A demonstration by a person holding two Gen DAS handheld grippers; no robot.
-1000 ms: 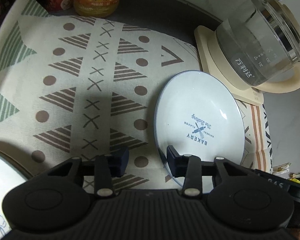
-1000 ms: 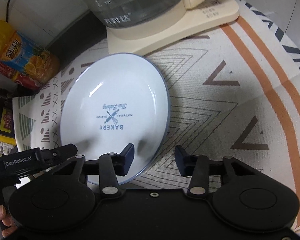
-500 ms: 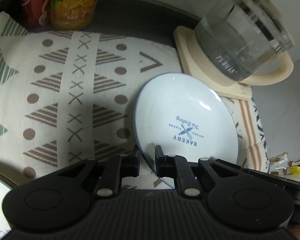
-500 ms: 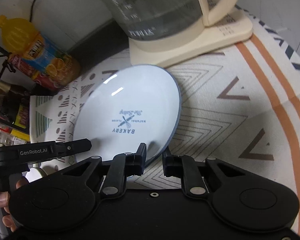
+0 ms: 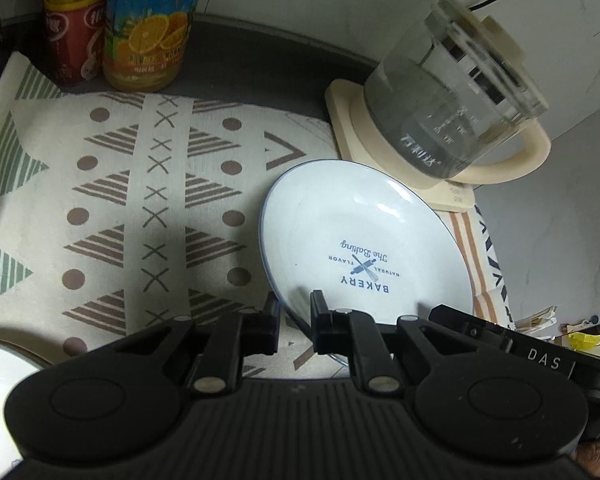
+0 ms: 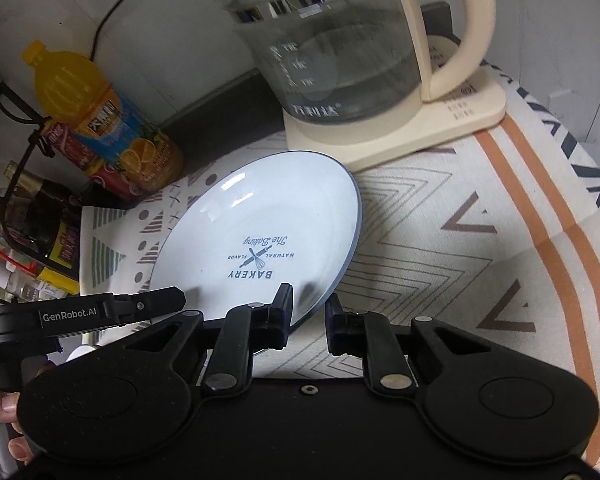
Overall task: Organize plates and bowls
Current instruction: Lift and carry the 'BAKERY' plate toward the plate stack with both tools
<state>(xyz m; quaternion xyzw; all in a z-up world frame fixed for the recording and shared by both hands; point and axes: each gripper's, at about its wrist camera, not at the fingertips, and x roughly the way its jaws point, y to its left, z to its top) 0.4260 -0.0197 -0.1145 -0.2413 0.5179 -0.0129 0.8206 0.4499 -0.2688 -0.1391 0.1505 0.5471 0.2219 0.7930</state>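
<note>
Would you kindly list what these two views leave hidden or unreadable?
- Plate near rim: left wrist view, hidden behind the gripper body.
- White dish: left wrist view, cut off at the left edge.
- Kettle markings: right wrist view, blurred.
- Dark bottle label: right wrist view, too dim.

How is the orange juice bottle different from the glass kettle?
The juice bottle is tall and narrow with a colourful label showing oranges; the kettle is wide, clear glass with printed marks. The bottle has a yellow cap and no handle; the kettle has a big cream handle. The bottle stands on the dark surface beyond the cloth; the kettle sits on a cream base. Both stand upright, behind the plate.
</note>
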